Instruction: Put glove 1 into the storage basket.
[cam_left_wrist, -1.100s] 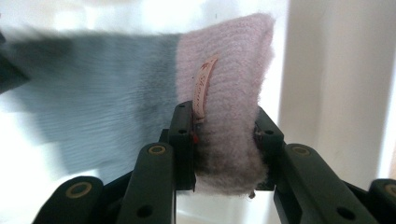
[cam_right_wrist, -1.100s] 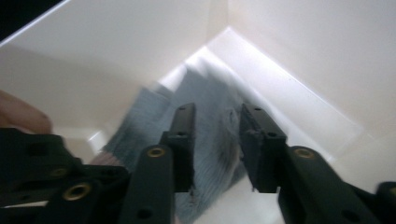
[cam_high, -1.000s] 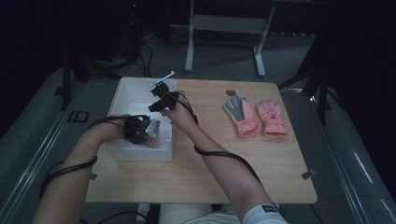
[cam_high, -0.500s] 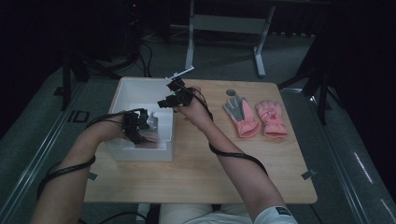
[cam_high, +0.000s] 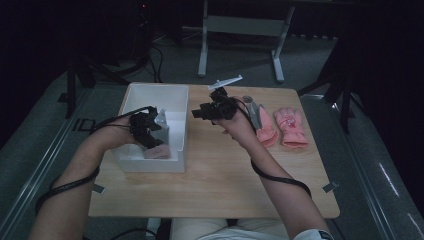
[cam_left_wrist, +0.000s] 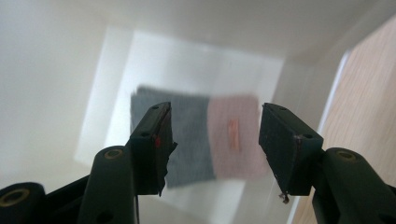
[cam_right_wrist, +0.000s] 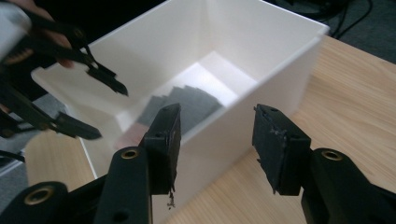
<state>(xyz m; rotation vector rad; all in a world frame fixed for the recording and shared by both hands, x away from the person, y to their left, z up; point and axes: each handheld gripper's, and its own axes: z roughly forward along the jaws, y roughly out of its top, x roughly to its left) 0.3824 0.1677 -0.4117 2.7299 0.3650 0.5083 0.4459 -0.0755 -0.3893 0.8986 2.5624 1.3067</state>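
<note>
White box (cam_high: 177, 127) sits on the left half of the wooden table (cam_high: 210, 185), and there's a folded glove (cam_left_wrist: 201, 135) lying flat on the box floor, grey part on one side, pink part w/ a small orange tag on the other. In the high view just the pink end peeks out near the box's front wall.

Left gripper (cam_high: 150, 131) hangs above the box interior, pointing down at that glove. In the left gripper view its jaws stand apart w/ nothing between the pads, the glove is clearly lower down and not touched. They've just been opening, so it's an empty, spread claw atm.

Right gripper (cam_high: 212, 109) is over the tabletop just beside the box's right wall, outside it, looking back toward the box. Right gripper view shows its jaws spread too, nothing pinched, box corner framed in the gap but farther off. Those jaws have just been opening as well. Same view also catches the left gripper's black fingers (cam_right_wrist: 100, 77) above the box opening.

Over on the right half of the table, well apart from the box: two more gloves (cam_high: 280, 127) side by side, pink w/ grey on the nearer one, lying flat, nobody touching them.
</note>
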